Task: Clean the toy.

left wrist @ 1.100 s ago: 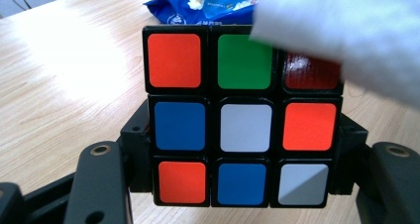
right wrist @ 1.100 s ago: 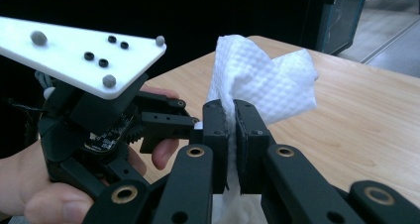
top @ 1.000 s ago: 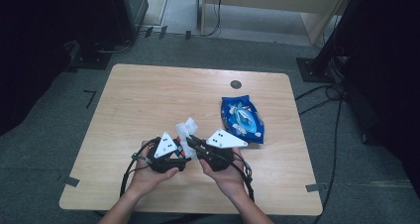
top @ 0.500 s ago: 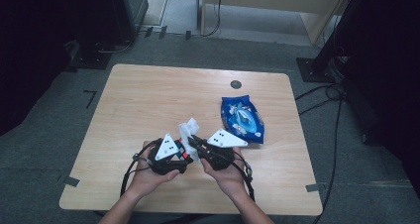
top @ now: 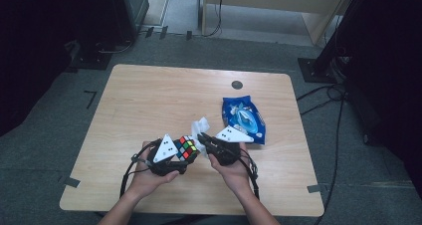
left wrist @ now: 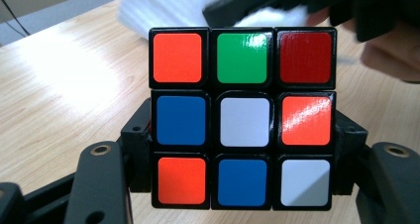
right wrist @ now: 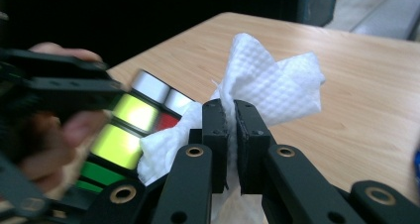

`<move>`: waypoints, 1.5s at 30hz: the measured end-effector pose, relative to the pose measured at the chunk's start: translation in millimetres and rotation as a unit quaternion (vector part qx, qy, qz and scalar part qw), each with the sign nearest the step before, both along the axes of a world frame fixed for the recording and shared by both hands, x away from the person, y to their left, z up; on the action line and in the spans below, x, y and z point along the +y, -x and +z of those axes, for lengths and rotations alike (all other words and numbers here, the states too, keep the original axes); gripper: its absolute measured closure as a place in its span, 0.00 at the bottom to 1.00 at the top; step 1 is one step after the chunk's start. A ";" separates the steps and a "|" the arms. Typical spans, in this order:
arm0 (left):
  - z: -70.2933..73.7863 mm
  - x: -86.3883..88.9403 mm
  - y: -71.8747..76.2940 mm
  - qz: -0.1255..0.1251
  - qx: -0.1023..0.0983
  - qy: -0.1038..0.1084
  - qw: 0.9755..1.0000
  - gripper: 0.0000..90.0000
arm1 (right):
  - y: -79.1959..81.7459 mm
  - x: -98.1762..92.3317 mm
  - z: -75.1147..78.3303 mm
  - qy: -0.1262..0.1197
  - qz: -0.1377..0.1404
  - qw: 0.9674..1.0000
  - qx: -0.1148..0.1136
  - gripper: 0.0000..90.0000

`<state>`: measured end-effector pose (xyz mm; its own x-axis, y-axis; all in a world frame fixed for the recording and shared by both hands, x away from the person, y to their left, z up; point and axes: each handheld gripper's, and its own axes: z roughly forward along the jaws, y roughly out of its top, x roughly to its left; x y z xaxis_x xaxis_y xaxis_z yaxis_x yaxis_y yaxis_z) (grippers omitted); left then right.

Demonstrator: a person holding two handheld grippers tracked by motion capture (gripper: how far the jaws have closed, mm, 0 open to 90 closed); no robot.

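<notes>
The high view looks down on the whole table (top: pixel 149 100) from above. Both gripper views sit very close and share the cube (left wrist: pixel 242 117) and the tissue (right wrist: pixel 267 85).

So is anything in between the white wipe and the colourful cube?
Nothing visible. The right gripper pinches the wipe right beside the cube, which the left gripper clamps, with only air between them.

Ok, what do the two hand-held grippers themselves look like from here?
Both are black. The left hand-held gripper and right hand-held gripper each carry a pale grey three-cornered plate with dark dots on top, and black cables loop back from them. Their jaws are flat black blocks on arms with brass-coloured rivets. Forearms are bare.
</notes>
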<state>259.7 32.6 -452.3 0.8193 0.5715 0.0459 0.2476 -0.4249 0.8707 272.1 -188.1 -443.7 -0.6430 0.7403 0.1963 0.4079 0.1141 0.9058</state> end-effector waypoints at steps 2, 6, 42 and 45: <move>0.8 0.8 -0.1 0.001 0.000 0.004 1.000 0.38 | -4.0 -4.0 -5.0 0.003 -0.008 1.000 0.010 0.95; 2.5 3.7 -1.4 0.006 0.000 0.010 1.000 0.38 | -10.3 -10.9 -11.9 -0.005 -0.018 0.999 0.032 0.95; -2.0 -3.1 -0.4 0.001 0.008 -0.009 1.000 0.38 | 12.3 7.8 13.9 -0.044 0.034 0.998 0.006 0.95; -1.8 -2.7 -0.4 0.001 0.008 -0.009 1.000 0.38 | 10.7 6.9 12.2 -0.042 0.031 0.999 0.008 0.95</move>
